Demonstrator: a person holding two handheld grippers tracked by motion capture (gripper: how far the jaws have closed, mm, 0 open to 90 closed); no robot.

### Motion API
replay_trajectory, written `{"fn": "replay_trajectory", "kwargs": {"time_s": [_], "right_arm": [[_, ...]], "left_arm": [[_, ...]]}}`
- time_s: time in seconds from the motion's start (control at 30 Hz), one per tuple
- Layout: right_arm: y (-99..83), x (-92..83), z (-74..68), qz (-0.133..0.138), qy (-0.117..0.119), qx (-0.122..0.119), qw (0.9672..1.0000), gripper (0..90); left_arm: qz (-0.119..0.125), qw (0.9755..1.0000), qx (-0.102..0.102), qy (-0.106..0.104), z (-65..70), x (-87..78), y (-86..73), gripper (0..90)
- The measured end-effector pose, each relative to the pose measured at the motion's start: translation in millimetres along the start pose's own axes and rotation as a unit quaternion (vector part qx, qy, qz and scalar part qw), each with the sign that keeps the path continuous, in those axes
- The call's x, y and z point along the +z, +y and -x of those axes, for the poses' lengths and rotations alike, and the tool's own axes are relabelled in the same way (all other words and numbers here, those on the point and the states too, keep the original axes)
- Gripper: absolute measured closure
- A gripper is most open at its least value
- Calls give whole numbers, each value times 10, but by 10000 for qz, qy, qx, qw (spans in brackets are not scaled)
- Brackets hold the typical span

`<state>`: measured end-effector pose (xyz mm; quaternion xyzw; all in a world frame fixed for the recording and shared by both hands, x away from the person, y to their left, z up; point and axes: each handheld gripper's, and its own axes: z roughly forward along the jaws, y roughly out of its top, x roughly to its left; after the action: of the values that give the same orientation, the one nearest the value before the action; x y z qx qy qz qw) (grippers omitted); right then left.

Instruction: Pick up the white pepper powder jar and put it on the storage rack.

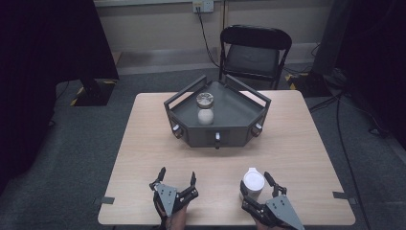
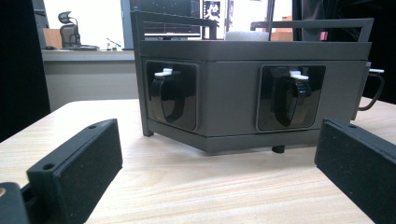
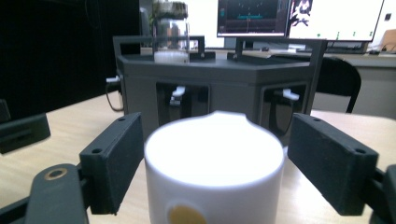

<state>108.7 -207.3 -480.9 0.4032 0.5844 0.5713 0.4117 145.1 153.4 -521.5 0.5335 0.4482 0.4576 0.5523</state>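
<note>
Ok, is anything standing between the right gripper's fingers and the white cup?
Nothing visible. The right gripper is open with its fingers on either side of the white cup, small gaps showing on both sides. The grey tray stands farther back on the table.

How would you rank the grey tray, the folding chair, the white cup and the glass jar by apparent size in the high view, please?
1. Grey tray
2. Folding chair; it stands farther off, so this ranking is unsure
3. White cup
4. Glass jar, about alike
</note>
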Motion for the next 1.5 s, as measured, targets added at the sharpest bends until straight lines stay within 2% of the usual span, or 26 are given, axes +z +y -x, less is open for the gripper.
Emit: {"fn": "replay_trajectory", "kwargs": {"time_s": [0.27, 0.47, 1.17, 1.5], "right_arm": [[-44, 4, -2, -155, -4, -26, 9999, 207], [-41, 21, 6, -279, 46, -53, 9996, 297], [41, 27, 22, -410, 46, 11, 9991, 303], [137, 39, 59, -460, 120, 42, 9989, 303]], "left_arm": [[-2, 10000, 1, -1, 0, 0, 1, 2], [-6, 10000, 2, 0, 1, 1, 2, 2], [-3, 10000, 3, 5, 2, 0, 1, 2], [-5, 10000, 4, 4, 2, 0, 2, 2]]}}
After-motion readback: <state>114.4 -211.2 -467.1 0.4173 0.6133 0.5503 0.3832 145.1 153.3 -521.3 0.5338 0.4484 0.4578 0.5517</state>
